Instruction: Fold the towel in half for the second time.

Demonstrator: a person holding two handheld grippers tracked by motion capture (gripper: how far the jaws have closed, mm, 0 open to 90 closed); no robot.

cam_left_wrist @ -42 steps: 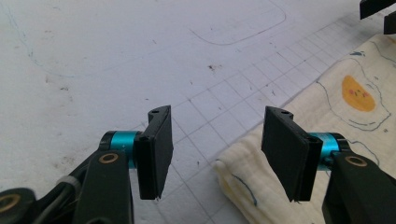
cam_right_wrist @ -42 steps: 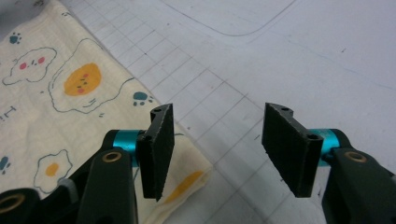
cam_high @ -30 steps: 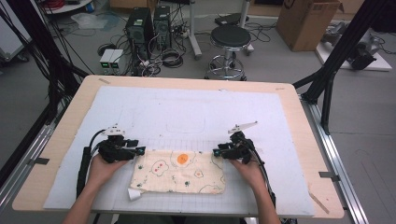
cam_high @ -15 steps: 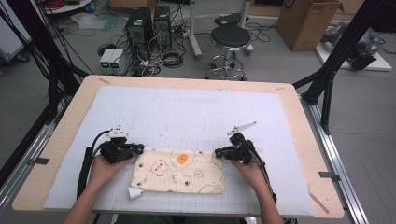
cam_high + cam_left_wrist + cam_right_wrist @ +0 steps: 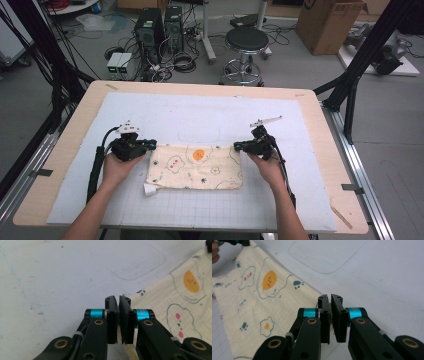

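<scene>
While flat, cloth pinched by L gripper & R gripper.

1 high forward-down overview, 2 close gripper-mounted views, all sharing the printed cloth.

No readable text, label, brand or number shows anywhere; the cloth bears pictures, not words.

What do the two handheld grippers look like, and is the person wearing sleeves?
Both the left gripper and right gripper are black, with flat black jaws, cyan bands and brass-coloured pivot pins. A black cable trails from each. A pale three-cornered plate tops each. Forearms are bare, with no sleeves in the high view.
</scene>
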